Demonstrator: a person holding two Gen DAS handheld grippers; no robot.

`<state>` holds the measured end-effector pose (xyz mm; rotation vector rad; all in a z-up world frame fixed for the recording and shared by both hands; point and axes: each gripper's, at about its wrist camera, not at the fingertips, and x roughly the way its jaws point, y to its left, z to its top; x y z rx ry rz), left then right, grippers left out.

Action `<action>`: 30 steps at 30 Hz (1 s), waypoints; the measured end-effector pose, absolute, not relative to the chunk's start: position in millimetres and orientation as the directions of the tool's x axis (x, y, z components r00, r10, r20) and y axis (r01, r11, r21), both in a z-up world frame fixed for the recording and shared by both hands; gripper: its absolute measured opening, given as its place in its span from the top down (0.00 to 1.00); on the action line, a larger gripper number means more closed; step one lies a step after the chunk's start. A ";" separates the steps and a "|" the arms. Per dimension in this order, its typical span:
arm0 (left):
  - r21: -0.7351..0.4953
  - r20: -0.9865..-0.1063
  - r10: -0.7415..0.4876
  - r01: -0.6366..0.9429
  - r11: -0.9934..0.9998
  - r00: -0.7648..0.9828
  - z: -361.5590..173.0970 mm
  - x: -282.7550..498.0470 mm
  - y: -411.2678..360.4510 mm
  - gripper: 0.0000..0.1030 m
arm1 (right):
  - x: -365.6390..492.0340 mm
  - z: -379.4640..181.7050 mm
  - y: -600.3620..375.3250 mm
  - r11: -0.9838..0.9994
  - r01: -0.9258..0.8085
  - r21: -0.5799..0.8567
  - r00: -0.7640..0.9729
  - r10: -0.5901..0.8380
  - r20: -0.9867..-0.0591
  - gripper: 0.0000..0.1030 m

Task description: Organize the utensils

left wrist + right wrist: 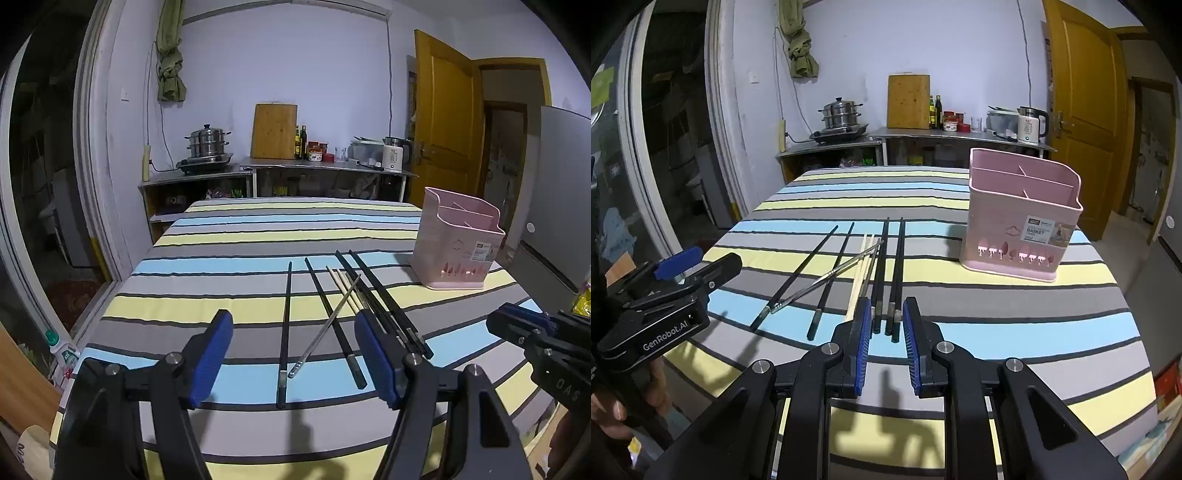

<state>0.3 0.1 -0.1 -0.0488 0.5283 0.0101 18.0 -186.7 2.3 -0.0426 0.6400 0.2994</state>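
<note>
The right gripper (884, 328), narrowly parted and holding nothing, straddles the near ends of two black chopsticks (890, 273) pointing straight ahead; the left gripper (293, 354) gapes wide.

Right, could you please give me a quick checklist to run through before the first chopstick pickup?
1. Pink basket upright, compartments free: ok.
2. Left gripper jaws wide apart, nothing between them: ok.
3. Right gripper jaws parted narrowly, nothing gripped: ok.
4. Right gripper lined up behind the black chopstick pair: ok.
5. Metal chopstick lies crossed over a black chopstick and the wooden chopsticks, so single pickup there is obstructed: not ok.
6. Striped cloth flat under the utensils: ok.
</note>
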 end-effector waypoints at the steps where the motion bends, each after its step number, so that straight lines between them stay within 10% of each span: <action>1: -0.042 -0.503 -0.002 -0.022 0.999 0.864 0.0 0.5 -0.1 0.32 | 18.2 2.1 -186.5 0.956 -0.288 0.054 0.758 0.262 -0.598 0.82; 30: -0.051 -0.496 -0.015 -0.012 0.999 0.868 -0.1 -0.5 -0.6 0.32 | 17.0 2.5 -185.3 0.956 -0.289 0.049 0.758 0.260 -0.598 0.82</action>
